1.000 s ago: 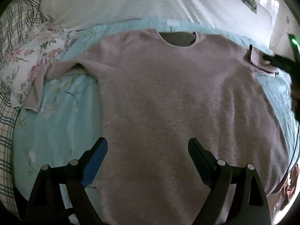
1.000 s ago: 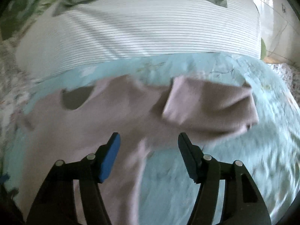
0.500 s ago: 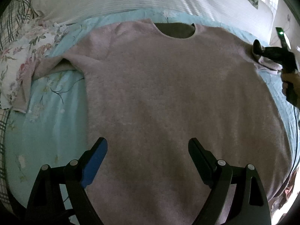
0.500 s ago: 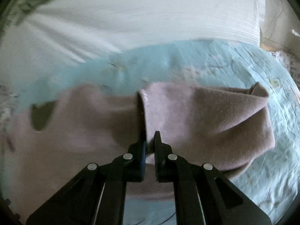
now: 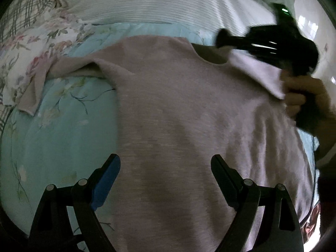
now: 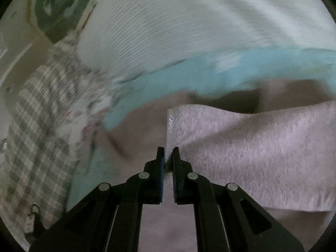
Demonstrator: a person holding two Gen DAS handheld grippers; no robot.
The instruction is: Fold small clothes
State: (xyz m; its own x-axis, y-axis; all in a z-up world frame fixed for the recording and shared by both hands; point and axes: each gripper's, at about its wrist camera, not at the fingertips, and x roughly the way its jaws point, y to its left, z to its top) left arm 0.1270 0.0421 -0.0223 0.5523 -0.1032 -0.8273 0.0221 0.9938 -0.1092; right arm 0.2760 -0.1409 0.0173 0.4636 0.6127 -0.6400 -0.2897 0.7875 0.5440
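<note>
Right gripper (image 6: 167, 156) jaws pinched on sweater (image 5: 178, 126) sleeve (image 6: 252, 153), lifted over its body. Left gripper (image 5: 166, 168) jaws wide, holding nothing, above hem on bed (image 5: 52, 136).

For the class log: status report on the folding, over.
Left gripper open above pink sweater. Right gripper shut on right sleeve, lifted over the body. Nothing in the way.

The sweater (image 5: 178, 109) lies spread flat on the quilt (image 5: 52, 136) of the bed, neckline toward the striped pillow (image 5: 147, 2) behind it. Its one sleeve (image 5: 42, 77) reaches left onto the floral cloth (image 5: 27, 48). The other sleeve (image 6: 262, 153) is carried over the sweater's body by the right tool (image 6: 167, 157), while the left tool (image 5: 166, 168) hovers above the hem end.
</note>
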